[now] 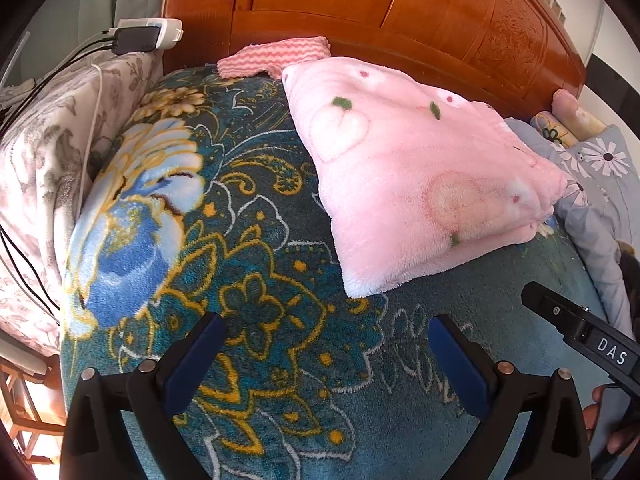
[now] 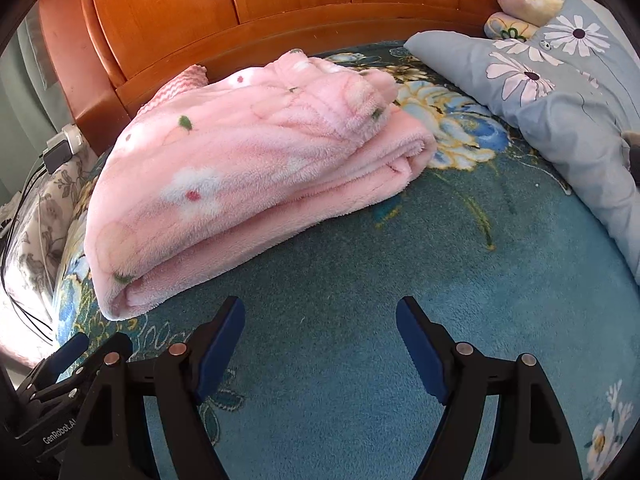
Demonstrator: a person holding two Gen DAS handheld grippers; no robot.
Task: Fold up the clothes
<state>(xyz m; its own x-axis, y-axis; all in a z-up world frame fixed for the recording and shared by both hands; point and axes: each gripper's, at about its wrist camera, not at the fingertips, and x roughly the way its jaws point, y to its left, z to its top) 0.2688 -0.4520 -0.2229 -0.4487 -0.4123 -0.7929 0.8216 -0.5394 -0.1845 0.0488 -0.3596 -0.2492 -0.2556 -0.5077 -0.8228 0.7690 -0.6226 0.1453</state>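
A pink fleece garment with flower and fruit print (image 1: 420, 168) lies folded in a thick stack on the teal floral bed blanket (image 1: 256, 248). It also shows in the right wrist view (image 2: 248, 176), with its folded edges facing the camera. My left gripper (image 1: 326, 344) is open and empty, above the blanket just short of the garment's near corner. My right gripper (image 2: 320, 340) is open and empty, above the bare blanket in front of the garment. The right gripper's body (image 1: 580, 328) shows at the right of the left wrist view.
A wooden headboard (image 2: 280, 12) stands behind the garment. A pink zigzag cloth (image 1: 276, 56) lies by the headboard. A grey daisy-print quilt (image 2: 560, 92) is heaped at the right. A grey floral pillow (image 1: 44, 160) with chargers (image 1: 140, 38) and cables lies at the left.
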